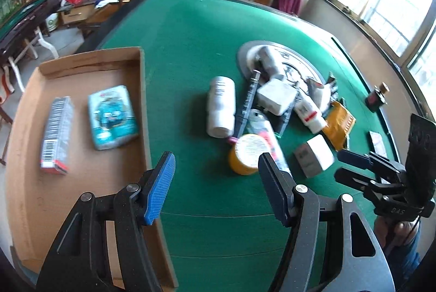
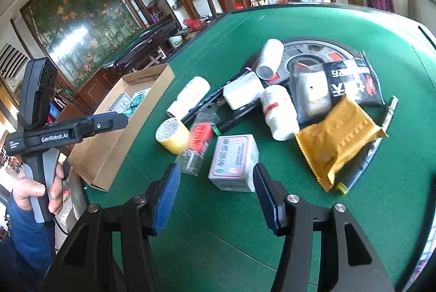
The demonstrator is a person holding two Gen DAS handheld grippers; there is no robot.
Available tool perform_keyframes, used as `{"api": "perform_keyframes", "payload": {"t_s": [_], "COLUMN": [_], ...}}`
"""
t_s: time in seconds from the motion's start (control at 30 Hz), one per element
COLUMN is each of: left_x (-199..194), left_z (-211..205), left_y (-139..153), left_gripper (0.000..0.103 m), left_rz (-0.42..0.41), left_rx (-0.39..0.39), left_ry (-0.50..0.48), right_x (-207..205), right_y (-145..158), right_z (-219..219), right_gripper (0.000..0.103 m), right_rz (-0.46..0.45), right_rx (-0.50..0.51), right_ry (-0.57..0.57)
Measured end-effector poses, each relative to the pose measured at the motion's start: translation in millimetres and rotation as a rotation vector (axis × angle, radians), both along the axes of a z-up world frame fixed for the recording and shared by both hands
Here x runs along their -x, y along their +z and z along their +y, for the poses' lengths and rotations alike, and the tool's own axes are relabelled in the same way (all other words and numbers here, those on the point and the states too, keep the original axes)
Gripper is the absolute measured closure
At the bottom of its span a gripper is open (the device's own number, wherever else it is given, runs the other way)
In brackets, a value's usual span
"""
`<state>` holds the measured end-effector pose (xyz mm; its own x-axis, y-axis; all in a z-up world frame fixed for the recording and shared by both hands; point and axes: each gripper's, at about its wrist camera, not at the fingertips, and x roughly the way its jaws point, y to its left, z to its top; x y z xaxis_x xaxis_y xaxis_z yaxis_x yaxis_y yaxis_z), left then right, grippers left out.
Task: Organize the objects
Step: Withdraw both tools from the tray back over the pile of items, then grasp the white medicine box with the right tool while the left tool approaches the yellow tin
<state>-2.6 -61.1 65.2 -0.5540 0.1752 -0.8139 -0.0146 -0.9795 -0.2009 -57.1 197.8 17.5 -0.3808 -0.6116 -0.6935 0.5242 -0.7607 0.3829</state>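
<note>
since the right gripper (image 2: 216, 192) hangs spread and empty just short of the white medicine box (image 2: 233, 163) on the green table (image 2: 245, 223), straddle it squarely before closing; left gripper (image 1: 215, 183) spread too, cardboard tray (image 1: 81, 65) beside it.

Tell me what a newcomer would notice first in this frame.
A jumbled pile of white bottles, a gold packet and a small printed box sits mid green table. A cardboard tray at its left edge holds two packs. Both the left gripper and right gripper are open and empty.
</note>
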Motion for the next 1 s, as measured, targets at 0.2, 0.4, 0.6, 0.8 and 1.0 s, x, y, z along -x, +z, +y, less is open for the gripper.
{"api": "perform_keyframes", "payload": {"t_s": [0.2, 0.4, 0.6, 0.8, 1.0], "left_x": [13, 14, 20, 32, 34], "left_z": [20, 43, 62, 50, 46], "left_y": [-10, -25, -40, -52, -55], "left_gripper": [0.039, 0.039, 0.039, 0.040, 0.055], "left_rz": [-0.028, -0.037, -0.013, 0.035, 0.057], "left_rx": [-0.001, 0.035, 0.175, 0.141, 0.093], "left_ry": [-0.041, -0.080, -0.082, -0.023, -0.004], "right_x": [4, 5, 4, 2, 3], "right_y": [-11, -13, -15, -17, -21], "right_z": [5, 7, 3, -6, -18], "right_gripper": [0.047, 0.047, 0.047, 0.047, 0.047], "right_rz": [-0.027, -0.032, -0.030, 0.015, 0.005], "right_rx": [-0.023, -0.018, -0.029, -0.084, -0.106], "right_ry": [-0.009, -0.007, -0.004, -0.011, -0.051]}}
